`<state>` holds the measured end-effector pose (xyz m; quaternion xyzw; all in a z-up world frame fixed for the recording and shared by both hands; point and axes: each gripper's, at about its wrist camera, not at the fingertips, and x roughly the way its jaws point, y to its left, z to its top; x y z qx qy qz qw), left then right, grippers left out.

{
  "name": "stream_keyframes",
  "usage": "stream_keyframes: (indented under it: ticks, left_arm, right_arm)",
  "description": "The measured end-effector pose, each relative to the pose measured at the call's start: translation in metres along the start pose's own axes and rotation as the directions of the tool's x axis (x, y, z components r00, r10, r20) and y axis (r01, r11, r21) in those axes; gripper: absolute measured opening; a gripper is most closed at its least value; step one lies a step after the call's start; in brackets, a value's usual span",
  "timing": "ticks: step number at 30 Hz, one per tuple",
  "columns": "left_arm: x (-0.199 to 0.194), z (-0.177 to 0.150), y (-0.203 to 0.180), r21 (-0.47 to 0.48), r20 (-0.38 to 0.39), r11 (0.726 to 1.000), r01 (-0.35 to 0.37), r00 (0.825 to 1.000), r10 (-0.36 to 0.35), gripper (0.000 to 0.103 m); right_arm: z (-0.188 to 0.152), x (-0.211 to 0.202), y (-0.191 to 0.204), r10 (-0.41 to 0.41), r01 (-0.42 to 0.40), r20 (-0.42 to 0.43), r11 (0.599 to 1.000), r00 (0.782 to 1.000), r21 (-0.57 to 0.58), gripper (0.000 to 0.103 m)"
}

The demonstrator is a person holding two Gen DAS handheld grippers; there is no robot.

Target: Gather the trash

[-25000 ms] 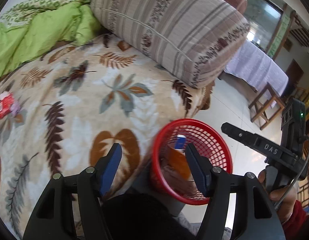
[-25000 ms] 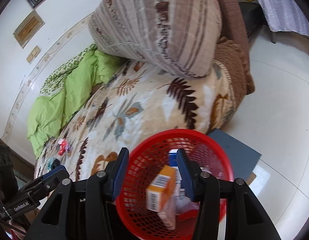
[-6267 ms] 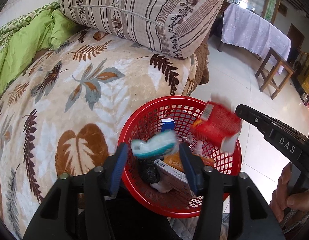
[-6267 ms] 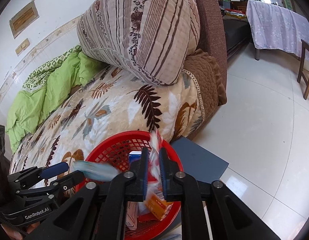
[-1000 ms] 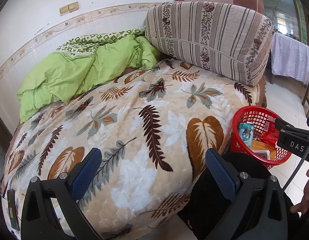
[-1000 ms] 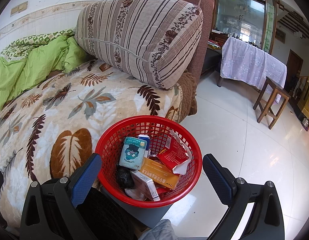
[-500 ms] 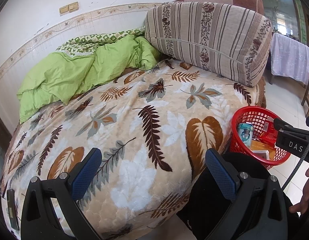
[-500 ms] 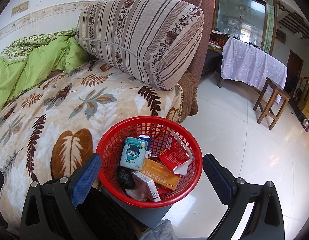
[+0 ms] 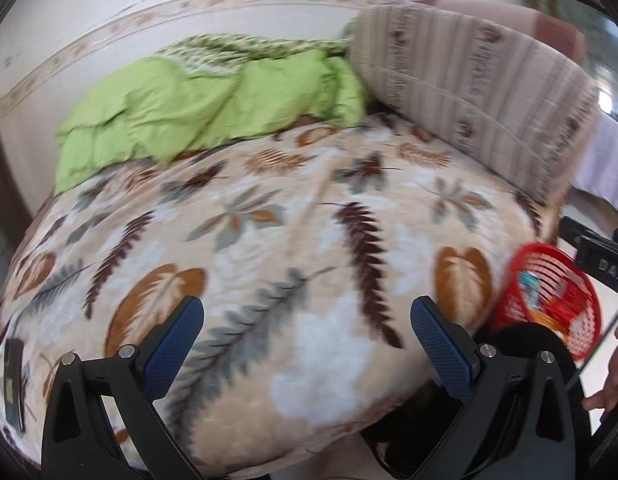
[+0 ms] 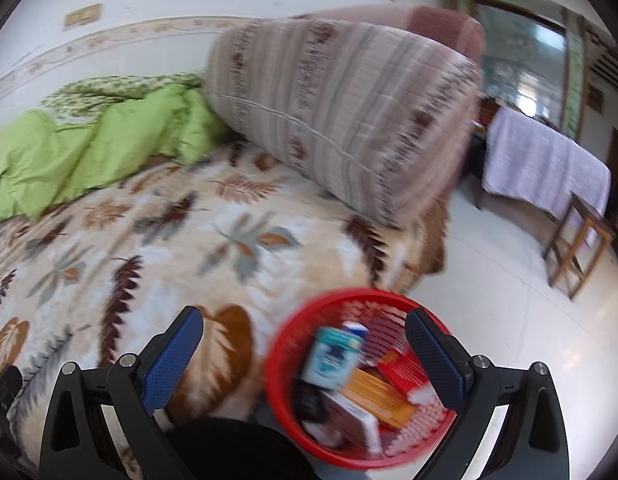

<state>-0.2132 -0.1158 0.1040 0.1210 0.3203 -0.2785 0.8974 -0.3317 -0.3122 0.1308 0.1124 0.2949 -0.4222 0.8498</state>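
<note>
A red mesh basket [image 10: 281, 396] stands on the floor by the bed's near corner, holding several packets: a teal one [image 10: 331, 354], an orange box [image 10: 375, 396] and a red box [image 10: 403, 374]. My right gripper [image 10: 305, 350] hovers above it, open and empty. In the left wrist view the same basket [image 9: 587, 344] shows at the far right. My left gripper [image 9: 307, 346] is open and empty over the leaf-patterned blanket [image 9: 269, 240]. A small dark object [image 9: 13, 380] lies at the blanket's left edge. Both views are motion-blurred.
A green quilt [image 9: 197, 108] and a striped cushion [image 10: 349, 120] lie at the back of the bed. A cloth-covered table [image 10: 545, 160] and a wooden stool [image 10: 577, 252] stand on the white tiled floor at right. A person's hand [image 9: 613, 376] holds the other gripper.
Both cameras have swung left: the basket slid toward the right in each view. The jaws of both grippers stay wide apart, as before.
</note>
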Motion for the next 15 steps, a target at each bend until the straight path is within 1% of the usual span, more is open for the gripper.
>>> stream_keyframes:
  ticks: [3, 4, 5, 6, 7, 9, 10, 11, 12, 13, 15]
  left_arm:
    - [0.017, 0.003, 0.048, -0.11, -0.047, 0.992, -0.067, 0.997, 0.062, 0.103]
    - [0.023, 0.004, 0.068, -0.156, -0.068, 0.982, -0.103, 0.993, 0.093, 0.103]
    - [0.027, 0.004, 0.08, -0.183, -0.08, 0.975, -0.128, 0.99, 0.115, 0.103]
    - [0.032, 0.004, 0.097, -0.216, -0.098, 0.963, -0.159, 0.985, 0.14, 0.103]
    - [0.037, 0.003, 0.11, -0.243, -0.115, 0.953, -0.183, 0.981, 0.159, 0.103]
    - [0.048, 0.0, 0.139, -0.301, -0.157, 0.925, -0.234, 0.968, 0.194, 0.103]
    - [0.055, -0.002, 0.151, -0.317, -0.182, 0.914, -0.252, 0.962, 0.202, 0.103]
    - [0.061, -0.002, 0.157, -0.32, -0.197, 0.911, -0.262, 0.958, 0.206, 0.103]
    - [0.071, -0.002, 0.163, -0.309, -0.222, 0.907, -0.285, 0.949, 0.223, 0.103]
    - [0.082, -0.001, 0.17, -0.292, -0.246, 0.904, -0.312, 0.938, 0.244, 0.103]
    - [0.099, 0.001, 0.178, -0.268, -0.259, 0.906, -0.326, 0.931, 0.259, 0.103]
  right_arm:
    - [0.008, 0.011, 0.048, 0.067, -0.062, 0.042, 0.993, 0.997, -0.098, 0.102]
    - [0.01, 0.019, 0.072, 0.089, -0.084, 0.035, 0.988, 0.995, -0.133, 0.102]
    - [0.011, 0.026, 0.086, 0.107, -0.104, 0.018, 0.984, 0.994, -0.147, 0.102]
    - [0.014, 0.036, 0.107, 0.139, -0.139, -0.01, 0.978, 0.99, -0.153, 0.102]
    - [0.015, 0.043, 0.121, 0.16, -0.161, -0.021, 0.975, 0.987, -0.151, 0.102]
    - [0.017, 0.059, 0.153, 0.174, -0.178, -0.039, 0.969, 0.984, -0.17, 0.102]
    - [0.017, 0.07, 0.174, 0.189, -0.197, -0.061, 0.962, 0.98, -0.186, 0.102]
    - [0.018, 0.077, 0.188, 0.205, -0.215, -0.072, 0.957, 0.976, -0.192, 0.102]
    - [0.017, 0.086, 0.203, 0.215, -0.227, -0.08, 0.953, 0.973, -0.202, 0.102]
    - [0.016, 0.096, 0.221, 0.207, -0.224, -0.096, 0.947, 0.974, -0.23, 0.102]
    - [0.014, 0.115, 0.248, 0.204, -0.23, -0.121, 0.936, 0.971, -0.268, 0.102]
